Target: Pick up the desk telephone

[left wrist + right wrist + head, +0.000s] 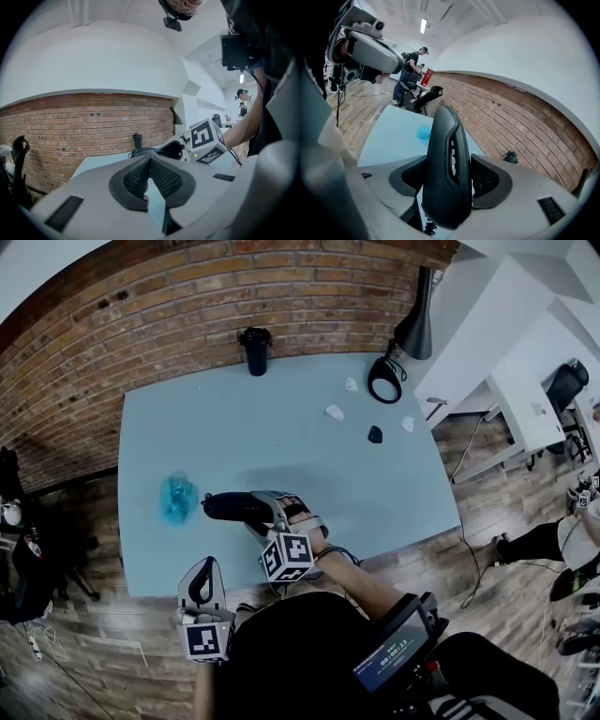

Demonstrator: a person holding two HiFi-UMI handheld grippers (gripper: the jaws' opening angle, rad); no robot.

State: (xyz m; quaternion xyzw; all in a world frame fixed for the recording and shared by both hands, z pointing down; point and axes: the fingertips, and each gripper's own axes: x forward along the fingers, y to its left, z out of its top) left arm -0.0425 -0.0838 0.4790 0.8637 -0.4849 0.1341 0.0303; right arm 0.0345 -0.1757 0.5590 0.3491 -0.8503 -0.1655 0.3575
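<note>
A black telephone handset (230, 506) hangs just above the light blue table (281, 446), near its front edge. My right gripper (275, 509) is shut on it. In the right gripper view the handset (446, 168) stands upright between the two pads, and a bit of coiled cord (426, 228) shows below it. No phone base is in sight. My left gripper (209, 566) sits off the table's front edge at lower left, shut, its pads (161, 178) pressed together on nothing. The left gripper view shows the handset (157, 151) beside the right gripper's marker cube (206, 139).
A crumpled blue thing (177, 500) lies left of the handset. At the table's back stand a black cup (254, 350) and a black lamp (413, 326) with a cable loop (384, 379). Small white scraps (335, 412) and a dark lump (375, 435) lie to the right.
</note>
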